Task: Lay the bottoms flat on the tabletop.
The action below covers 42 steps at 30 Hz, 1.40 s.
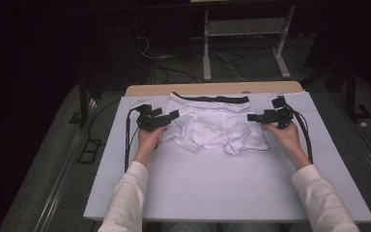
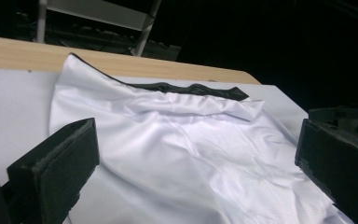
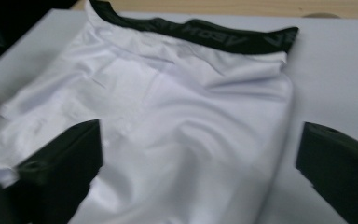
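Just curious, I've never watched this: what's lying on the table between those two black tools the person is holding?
In the high view, crumpled white shorts with a black waistband lie between the left tool and right tool.

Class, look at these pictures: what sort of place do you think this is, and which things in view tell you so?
Probably a lab or workshop set up for recording, not a home. A white board covers a wooden table, loose cables lie on the dark floor by a metal frame, and a person works white shorts with hand-held grippers.
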{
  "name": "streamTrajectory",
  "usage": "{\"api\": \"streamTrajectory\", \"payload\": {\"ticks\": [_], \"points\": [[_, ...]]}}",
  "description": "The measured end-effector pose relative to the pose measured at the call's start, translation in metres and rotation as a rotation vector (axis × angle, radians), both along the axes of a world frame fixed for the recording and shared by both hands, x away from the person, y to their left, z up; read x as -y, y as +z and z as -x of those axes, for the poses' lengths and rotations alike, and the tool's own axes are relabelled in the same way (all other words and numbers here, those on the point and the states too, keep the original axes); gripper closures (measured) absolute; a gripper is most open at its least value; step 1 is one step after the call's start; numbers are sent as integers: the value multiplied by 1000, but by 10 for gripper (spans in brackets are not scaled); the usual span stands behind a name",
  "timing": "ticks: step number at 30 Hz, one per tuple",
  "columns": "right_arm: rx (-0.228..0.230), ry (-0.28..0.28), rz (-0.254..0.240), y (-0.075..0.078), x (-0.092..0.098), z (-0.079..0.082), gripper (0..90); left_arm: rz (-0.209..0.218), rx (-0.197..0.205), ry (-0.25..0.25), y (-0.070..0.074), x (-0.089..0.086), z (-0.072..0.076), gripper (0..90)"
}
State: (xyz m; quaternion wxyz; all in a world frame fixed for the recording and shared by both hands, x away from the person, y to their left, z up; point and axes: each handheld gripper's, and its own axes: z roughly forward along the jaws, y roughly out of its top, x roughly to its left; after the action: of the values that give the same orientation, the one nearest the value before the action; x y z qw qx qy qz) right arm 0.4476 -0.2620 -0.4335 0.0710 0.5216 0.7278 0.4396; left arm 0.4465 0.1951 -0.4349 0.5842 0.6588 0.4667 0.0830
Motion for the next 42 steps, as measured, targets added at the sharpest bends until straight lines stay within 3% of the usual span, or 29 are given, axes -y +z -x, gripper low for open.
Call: {"api": "streamTrajectory", "payload": {"ticks": [2, 4, 9, 13, 19, 30, 38, 42], "points": [[-2, 8, -3, 0, 3, 7, 0, 11, -6, 15, -1, -1, 5, 0], [-4, 0, -32, -2, 7, 14, 0, -6, -10, 7, -1, 0, 10, 0], [-7, -10, -25, -5, 14, 30, 0, -29, -4, 4, 2, -2, 24, 0], [1, -12, -19, -4, 16, 41, 2, -49, -4, -26, 3, 5, 37, 0], [-10, -3, 8, -7, 17, 57, 22, -72, 5, -112, 5, 30, 53, 0], [-23, 27, 15, -10, 15, 86, 56, -136, -3, -271, -2, 84, 70, 0], [-57, 21, 2, -17, 26, 97, 103, -176, -20, -340, -11, 110, 75, 1], [-63, 18, -3, -17, 31, 102, 129, -186, -37, -376, -17, 126, 77, 50]]}}
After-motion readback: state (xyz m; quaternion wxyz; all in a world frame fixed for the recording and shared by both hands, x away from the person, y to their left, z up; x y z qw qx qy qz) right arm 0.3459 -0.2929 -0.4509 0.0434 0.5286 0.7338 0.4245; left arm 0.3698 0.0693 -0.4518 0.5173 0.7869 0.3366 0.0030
